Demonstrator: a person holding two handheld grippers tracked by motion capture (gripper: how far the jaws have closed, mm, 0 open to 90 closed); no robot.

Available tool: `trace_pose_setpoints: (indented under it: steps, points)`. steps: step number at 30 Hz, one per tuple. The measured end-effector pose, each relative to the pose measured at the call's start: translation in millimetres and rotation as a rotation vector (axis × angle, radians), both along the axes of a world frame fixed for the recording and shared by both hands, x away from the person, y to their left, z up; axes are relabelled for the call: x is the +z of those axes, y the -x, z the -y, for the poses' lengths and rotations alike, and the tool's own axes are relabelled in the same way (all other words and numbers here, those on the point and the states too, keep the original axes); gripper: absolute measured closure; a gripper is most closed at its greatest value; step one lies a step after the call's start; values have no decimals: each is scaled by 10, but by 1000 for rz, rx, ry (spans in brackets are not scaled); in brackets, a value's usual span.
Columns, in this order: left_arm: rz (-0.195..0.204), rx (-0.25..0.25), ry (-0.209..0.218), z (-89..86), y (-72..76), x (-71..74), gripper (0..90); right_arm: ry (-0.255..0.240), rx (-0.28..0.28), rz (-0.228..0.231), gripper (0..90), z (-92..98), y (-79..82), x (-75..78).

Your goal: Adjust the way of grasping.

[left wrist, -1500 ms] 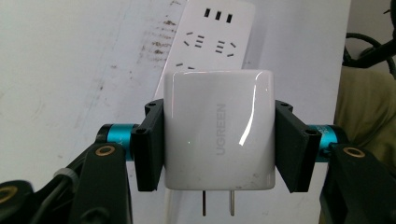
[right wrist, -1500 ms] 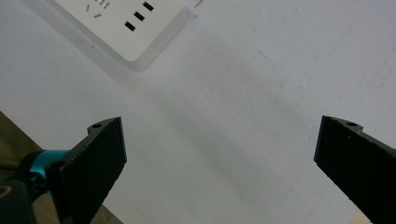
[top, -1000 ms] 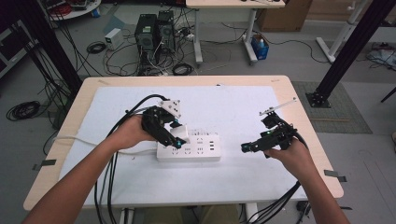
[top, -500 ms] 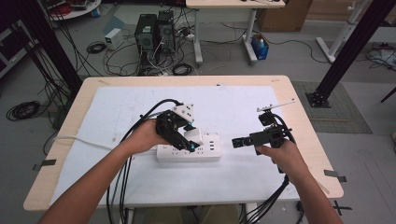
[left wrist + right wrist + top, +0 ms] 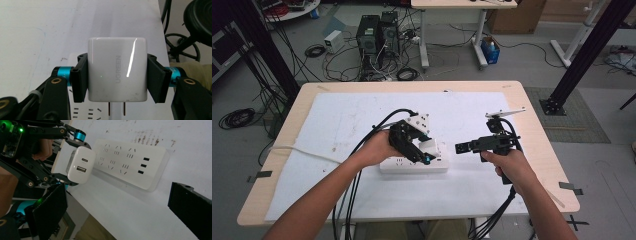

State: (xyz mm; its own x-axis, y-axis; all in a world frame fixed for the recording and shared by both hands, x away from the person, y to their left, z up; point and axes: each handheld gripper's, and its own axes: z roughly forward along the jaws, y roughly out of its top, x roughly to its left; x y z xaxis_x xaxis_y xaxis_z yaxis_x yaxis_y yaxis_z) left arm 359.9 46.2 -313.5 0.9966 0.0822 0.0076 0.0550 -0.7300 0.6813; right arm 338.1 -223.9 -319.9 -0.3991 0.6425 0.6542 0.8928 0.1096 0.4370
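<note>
The left forearm entered from the near edge of the counter and angled toward its centre. The left hand [image 5: 374, 149] held the left gripper [image 5: 424, 152] tilted downward, jaws clamped on a white block seated between both pads. The right forearm rose from the near right corner. The right hand [image 5: 507, 162] held the right gripper [image 5: 460, 148] roughly level, pointed toward the left gripper, jaws spread apart with nothing between them.

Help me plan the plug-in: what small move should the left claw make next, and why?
Probably lower the charger straight down. The left claw grips its sides, prongs hanging just above the power strip, apparently not yet in its slots.
</note>
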Motion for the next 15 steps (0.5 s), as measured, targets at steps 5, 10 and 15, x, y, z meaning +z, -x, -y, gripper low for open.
trace_pose_setpoints:
  steps: [5,10,15]
  points:
    - [3,-6,2,35,6,2,426,-60,-16,-50,21,-16,-31,-46]
    - [8,-16,16,68,18,15,426,-116,-6,-84,29,-53,-63,-92]
    - [18,-34,14,105,31,13,426,-176,10,-127,38,-120,-103,-142]
